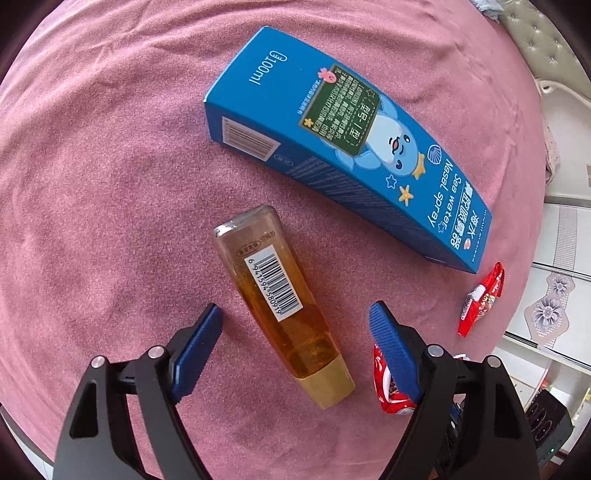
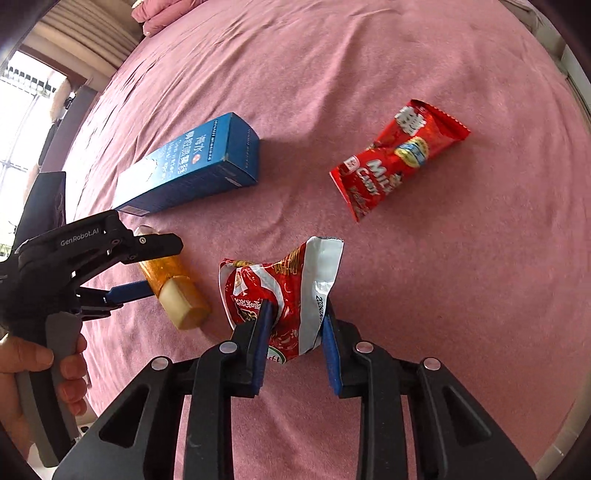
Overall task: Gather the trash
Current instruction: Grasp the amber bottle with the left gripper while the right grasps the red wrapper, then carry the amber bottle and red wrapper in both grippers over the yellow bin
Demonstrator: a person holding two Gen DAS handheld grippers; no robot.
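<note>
An amber bottle (image 1: 284, 302) with a gold cap lies on the pink bedspread (image 1: 110, 184), between the fingers of my open left gripper (image 1: 295, 314), which straddles it without touching. It also shows in the right wrist view (image 2: 173, 284), under the left gripper (image 2: 147, 266). My right gripper (image 2: 295, 314) is shut on a crumpled red and white snack wrapper (image 2: 284, 291); that wrapper shows in the left wrist view (image 1: 384, 387) behind the right finger. A blue nasal spray box (image 1: 351, 147) (image 2: 192, 166) lies beyond the bottle. A red milk candy bag (image 2: 395, 158) (image 1: 480, 299) lies to the right.
The bedspread (image 2: 406, 55) stretches wide ahead. Pink pillows (image 2: 155, 14) lie at the far left, near a window (image 2: 22, 110). White cabinets (image 1: 561, 258) and a padded headboard (image 1: 543, 48) stand past the bed's right edge. A black speaker (image 1: 550, 424) sits low right.
</note>
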